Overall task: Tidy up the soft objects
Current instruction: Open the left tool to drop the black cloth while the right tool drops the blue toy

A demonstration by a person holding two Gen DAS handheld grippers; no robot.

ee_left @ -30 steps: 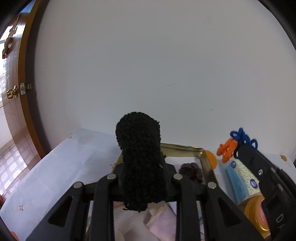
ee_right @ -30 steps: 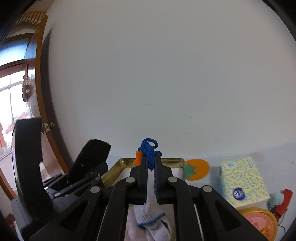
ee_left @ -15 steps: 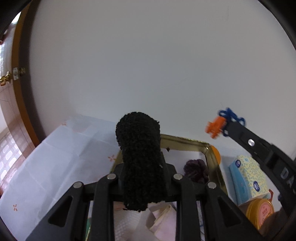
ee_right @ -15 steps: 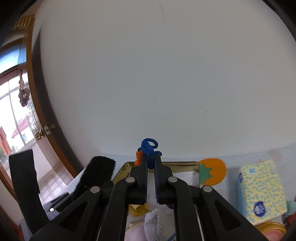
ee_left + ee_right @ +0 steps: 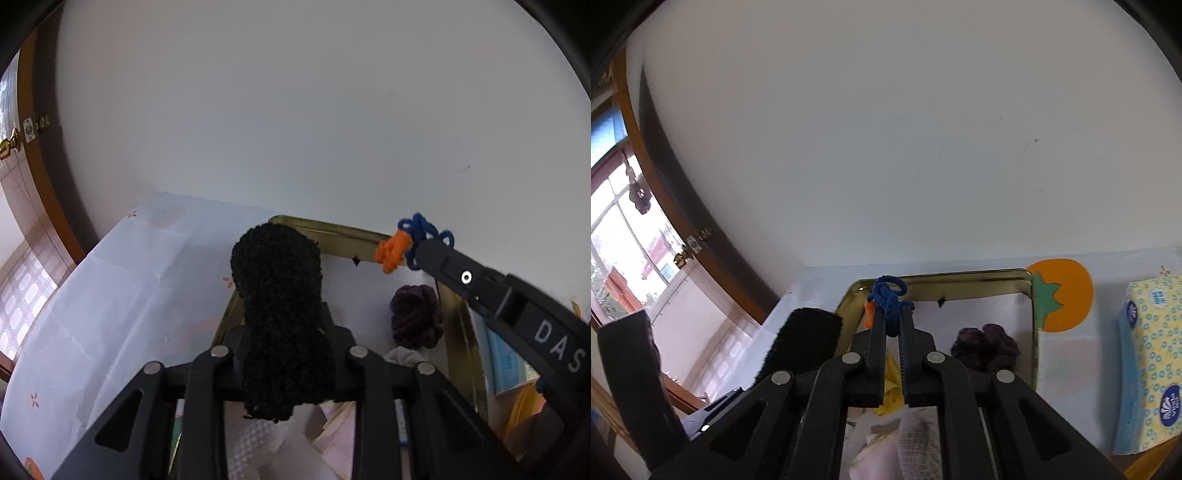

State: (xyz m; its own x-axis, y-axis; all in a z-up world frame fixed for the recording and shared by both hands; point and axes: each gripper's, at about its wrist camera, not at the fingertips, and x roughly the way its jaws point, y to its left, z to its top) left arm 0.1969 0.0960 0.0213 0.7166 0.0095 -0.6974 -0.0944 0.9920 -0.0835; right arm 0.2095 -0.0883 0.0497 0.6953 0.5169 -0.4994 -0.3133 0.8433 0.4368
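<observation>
A black fuzzy roll (image 5: 277, 280) stands upright between the fingers of my left gripper (image 5: 286, 323). The jaws are opening, but the pads still press its sides. It hangs over the near left part of a gold tin tray (image 5: 332, 232) lined with white paper. My right gripper (image 5: 892, 317) pinches a blue and orange yarn knot (image 5: 886, 291) at its tips, its jaws just starting to part. The knot (image 5: 397, 249) hovers above the tray's far side. A dark purple scrunchie (image 5: 984, 345) lies inside the tray (image 5: 960, 277).
Right of the tray are an orange fruit-shaped mat (image 5: 1067, 295) and a yellow-and-blue tissue pack (image 5: 1152, 350). White, pink and yellow cloths (image 5: 916, 435) lie below the grippers. The table's white cover (image 5: 110, 295) spreads left to a wooden door frame (image 5: 48, 166). A plain wall is behind.
Both grippers have tipped downward and come nearer the tray, which now looks larger. The right gripper with its yarn knot has swung left over the tray. Both objects are still gripped.
</observation>
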